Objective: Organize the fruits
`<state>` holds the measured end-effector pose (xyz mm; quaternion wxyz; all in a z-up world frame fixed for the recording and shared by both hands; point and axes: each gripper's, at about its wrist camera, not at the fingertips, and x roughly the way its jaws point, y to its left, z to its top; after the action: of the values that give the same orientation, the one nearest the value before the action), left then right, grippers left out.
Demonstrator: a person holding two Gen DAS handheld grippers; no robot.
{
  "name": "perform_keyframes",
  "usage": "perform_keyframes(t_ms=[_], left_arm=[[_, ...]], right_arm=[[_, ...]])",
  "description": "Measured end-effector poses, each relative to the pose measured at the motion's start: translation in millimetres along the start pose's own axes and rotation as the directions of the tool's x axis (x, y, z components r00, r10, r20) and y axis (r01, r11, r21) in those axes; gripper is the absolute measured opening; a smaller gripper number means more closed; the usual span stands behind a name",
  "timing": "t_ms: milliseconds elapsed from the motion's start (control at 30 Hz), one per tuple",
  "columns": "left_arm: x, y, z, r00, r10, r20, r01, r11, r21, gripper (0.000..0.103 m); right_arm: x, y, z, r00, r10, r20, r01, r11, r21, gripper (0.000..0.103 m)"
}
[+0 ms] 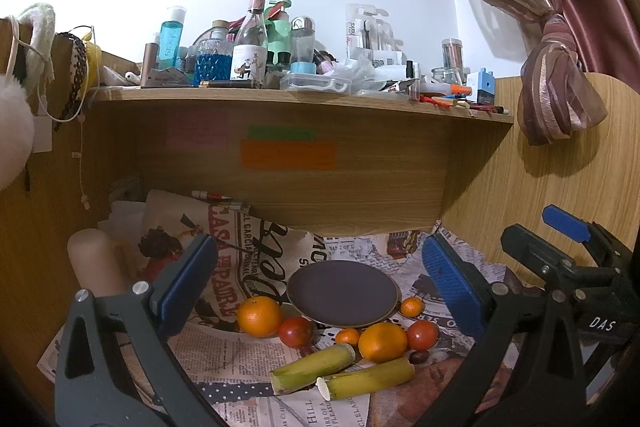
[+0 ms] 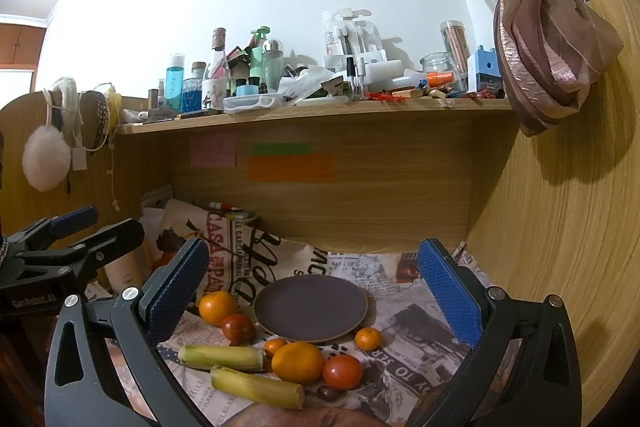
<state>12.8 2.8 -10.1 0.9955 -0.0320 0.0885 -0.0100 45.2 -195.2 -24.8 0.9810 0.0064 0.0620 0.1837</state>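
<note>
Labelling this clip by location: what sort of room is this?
Probably a bedroom desk nook: a shelf crowded with bottles, a tied curtain, sticky notes.

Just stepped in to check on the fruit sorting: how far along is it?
Nothing looks done yet: the dark plate is bare. Nothing is in hand either; the left tongs and right tongs are both open. Everything is left: oranges, tomatoes and sugarcane pieces lie on the newspaper around the plate.
</note>
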Motion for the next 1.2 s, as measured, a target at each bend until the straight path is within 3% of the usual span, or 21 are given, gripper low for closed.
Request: perform_keyframes(t_ms=[733,900,1200], left_arm=[[21.3,3.2,-9.8,0.999,-0.036,-0.036,0.035,0.999,-0.003,0.103],[42.7,11.8,-16.6,0.995,-0.042,-0.087,0.041,0.999,-0.017,0.096],[95.9,47.5,-40.7,0.968,-0.024,-0.249,0.01,0.998,-0.058,0.079]], right_arm=[[17.5,-6.1,-4.6,0.999,-0.001,-0.042,0.002,1.0,0.017,0.103],[31.3,-13.1,-11.0,0.998,0.003,-0.068,-0.001,0.999,0.032,0.103],[78.6,-39.3,-32.7,0.974,-0.003,-0.228,0.011,0.999,0.032,0.082]])
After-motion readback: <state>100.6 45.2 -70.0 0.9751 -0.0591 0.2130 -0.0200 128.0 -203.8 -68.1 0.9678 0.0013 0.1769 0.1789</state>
